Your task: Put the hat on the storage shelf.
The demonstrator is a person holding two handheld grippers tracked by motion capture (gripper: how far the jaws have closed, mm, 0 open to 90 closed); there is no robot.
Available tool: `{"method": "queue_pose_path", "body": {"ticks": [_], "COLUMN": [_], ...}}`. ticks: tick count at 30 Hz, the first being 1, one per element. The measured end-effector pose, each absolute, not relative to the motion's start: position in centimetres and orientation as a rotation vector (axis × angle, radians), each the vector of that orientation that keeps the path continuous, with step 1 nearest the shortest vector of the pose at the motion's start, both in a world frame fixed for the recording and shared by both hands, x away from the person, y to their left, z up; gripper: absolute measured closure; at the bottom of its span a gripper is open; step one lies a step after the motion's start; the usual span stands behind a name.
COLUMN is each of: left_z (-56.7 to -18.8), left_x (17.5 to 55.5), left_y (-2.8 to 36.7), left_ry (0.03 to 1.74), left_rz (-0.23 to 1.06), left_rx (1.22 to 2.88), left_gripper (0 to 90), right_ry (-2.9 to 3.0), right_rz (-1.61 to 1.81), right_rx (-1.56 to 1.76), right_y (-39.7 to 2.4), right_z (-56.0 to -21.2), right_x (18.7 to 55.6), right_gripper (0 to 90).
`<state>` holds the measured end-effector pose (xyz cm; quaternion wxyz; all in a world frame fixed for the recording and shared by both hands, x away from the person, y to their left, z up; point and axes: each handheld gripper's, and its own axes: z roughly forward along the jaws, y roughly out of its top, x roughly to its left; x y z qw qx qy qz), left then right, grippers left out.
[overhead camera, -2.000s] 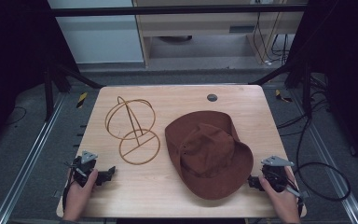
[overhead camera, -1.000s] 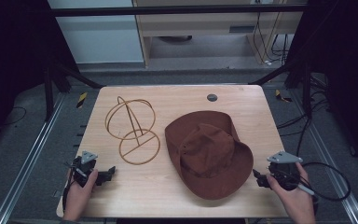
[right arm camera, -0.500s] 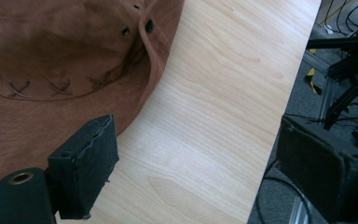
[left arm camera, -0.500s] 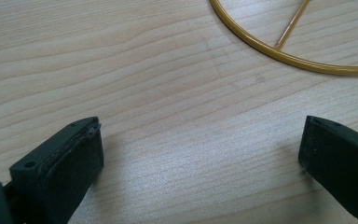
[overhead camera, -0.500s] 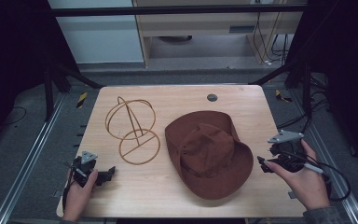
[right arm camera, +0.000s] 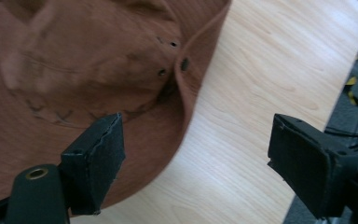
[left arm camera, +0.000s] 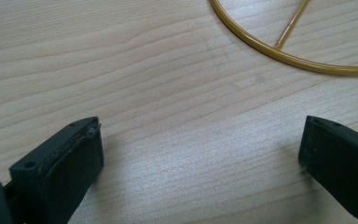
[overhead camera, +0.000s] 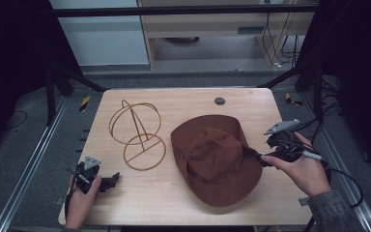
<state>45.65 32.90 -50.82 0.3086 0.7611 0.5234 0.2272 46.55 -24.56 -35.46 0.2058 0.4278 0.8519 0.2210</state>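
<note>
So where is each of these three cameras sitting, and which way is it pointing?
High view: fixed above the person's side, looking forward and down on the table; both forearms, the left gripper and right gripper show.
Left gripper view: rides the left gripper, looks past its open jaws at bare wood and the wire stand.
Right gripper view: rides the right gripper, looks past its open jaws at the brown hat.
Shared: the hat brim in the high and right gripper views.

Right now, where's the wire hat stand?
In the high view, the wire hat stand stands left of centre on the table, just left of the brown hat.
</note>
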Motion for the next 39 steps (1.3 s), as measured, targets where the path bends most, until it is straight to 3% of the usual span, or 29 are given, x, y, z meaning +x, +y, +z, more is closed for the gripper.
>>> {"method": "queue_pose_path", "body": {"ticks": [9,14,24,39], "left_z": [-50.8,-50.9,-50.8,-50.9], "left_x": [45.7,45.7,45.7,45.7], "left_y": [32.9,32.9,32.9,32.9], "left_ry": [1.384,1.383,1.382,1.379], "left_rz": [0.600,0.600,0.599,0.597], "left_rx": [2.005,2.004,2.006,2.006], "left_gripper": [0.0,0.0,0.0,0.0], "right_ry": [2.451,2.477,2.523,2.600], "right_rz": [0.700,0.714,0.704,0.696], "right_rx": [1.237,1.215,1.146,1.144], "right_y": [-23.0,-21.4,-18.0,-15.2], "right_z": [-35.0,-34.4,-33.4,-34.4], "right_x": [47.9,49.1,50.1,52.0], "right_gripper": [21.3,16.5,15.9,11.6]}}
